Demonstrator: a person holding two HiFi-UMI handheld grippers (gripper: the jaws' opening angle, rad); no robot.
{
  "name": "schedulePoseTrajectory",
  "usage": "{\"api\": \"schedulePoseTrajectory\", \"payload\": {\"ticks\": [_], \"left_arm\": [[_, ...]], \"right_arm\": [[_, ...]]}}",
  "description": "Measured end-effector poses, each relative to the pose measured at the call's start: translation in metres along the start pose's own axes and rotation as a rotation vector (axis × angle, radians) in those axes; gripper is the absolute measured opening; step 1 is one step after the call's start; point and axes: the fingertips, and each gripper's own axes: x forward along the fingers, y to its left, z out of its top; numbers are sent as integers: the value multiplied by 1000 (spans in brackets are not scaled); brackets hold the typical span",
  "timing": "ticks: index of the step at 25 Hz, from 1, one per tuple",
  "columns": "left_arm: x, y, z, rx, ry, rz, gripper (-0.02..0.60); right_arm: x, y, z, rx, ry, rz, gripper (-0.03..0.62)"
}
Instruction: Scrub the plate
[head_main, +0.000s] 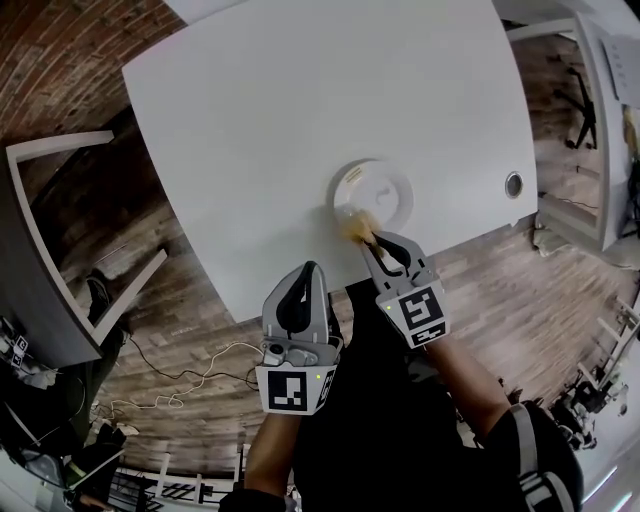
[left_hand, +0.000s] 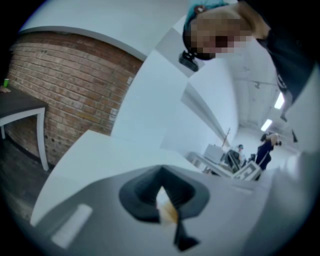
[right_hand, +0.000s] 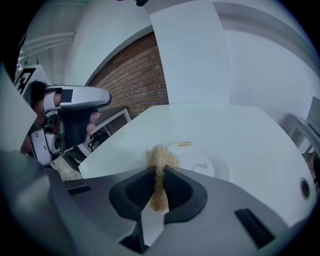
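A white round plate (head_main: 385, 190) lies on the white table (head_main: 260, 120) close to its near edge. My right gripper (head_main: 369, 241) is shut on a tan fibrous scrubber (head_main: 357, 229), whose tuft rests at the plate's near rim. In the right gripper view the scrubber (right_hand: 159, 157) sticks out past the jaws in front of the plate (right_hand: 212, 166). My left gripper (head_main: 311, 271) hangs off the table's near edge, left of the right one, apart from the plate. Its jaws stand together with nothing held, and it (left_hand: 161, 173) points upward and away from the table.
A round cable hole (head_main: 513, 184) sits in the table's right corner. Wooden floor with loose cables (head_main: 180, 380) lies below the near edge. A dark desk (head_main: 40, 250) stands at the left, and a brick wall (right_hand: 135, 85) runs behind the table.
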Motion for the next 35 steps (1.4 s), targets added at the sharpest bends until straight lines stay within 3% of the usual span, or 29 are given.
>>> {"api": "schedulePoseTrajectory", "payload": {"ticks": [18, 35], "left_arm": [[17, -17, 0, 1, 14, -45, 3], [26, -22, -1, -10, 23, -39, 3]], "right_arm": [[-25, -50, -16, 63, -1, -111, 41], [-11, -100, 7, 87, -68, -171, 41]]}}
